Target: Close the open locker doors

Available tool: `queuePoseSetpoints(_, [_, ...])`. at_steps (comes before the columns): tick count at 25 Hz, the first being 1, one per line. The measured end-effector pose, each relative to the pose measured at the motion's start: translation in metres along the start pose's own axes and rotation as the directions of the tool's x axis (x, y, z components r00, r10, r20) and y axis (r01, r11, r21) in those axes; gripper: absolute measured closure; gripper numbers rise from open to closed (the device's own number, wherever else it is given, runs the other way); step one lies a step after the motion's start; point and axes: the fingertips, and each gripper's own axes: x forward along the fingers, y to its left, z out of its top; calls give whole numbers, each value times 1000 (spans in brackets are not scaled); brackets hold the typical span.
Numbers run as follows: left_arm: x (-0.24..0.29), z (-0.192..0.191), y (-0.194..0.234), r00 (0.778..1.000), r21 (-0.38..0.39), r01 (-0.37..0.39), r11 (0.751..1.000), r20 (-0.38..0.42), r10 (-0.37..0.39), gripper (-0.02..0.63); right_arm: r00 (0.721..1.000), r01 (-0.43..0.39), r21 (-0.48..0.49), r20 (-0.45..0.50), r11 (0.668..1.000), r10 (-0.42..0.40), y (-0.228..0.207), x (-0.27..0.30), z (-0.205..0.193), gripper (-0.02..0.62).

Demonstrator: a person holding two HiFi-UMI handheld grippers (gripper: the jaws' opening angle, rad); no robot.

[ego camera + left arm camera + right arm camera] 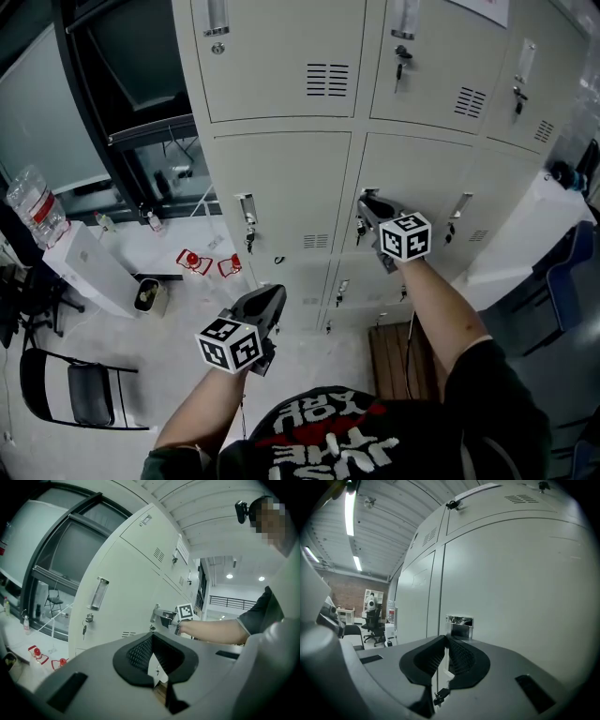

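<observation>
Two hand-held grippers (272, 298) (368, 200), at least six locker doors (281, 187), one folding chair (84, 389).

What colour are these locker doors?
The locker doors are a plain pale grey-white, which shows best in the head view.

Shirt print (323, 439): red and white block letters, upside down at the bottom centre of the head view; words unclear.
Locker sheet (480, 9): upper right, red marks, too small to read.
</observation>
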Motion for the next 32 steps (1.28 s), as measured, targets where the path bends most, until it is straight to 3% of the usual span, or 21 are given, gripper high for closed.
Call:
queuePoseSetpoints(11, [0, -8, -5, 1000, -14, 9, 1000, -16, -9, 598, 999, 22, 86, 29, 996, -24, -1, -3, -2, 536])
queuePoseSetpoints(22, [-3, -6, -13, 1000, -12, 8, 1000, -5, -8, 598, 996, 85, 109, -25, 990, -83, -15, -24, -22, 537])
queuePoseSetpoints(32, [9, -4, -31, 1000, 26, 11, 1000, 11, -11, 598, 1000, 0, 109, 22, 994, -3, 13, -110, -30, 537])
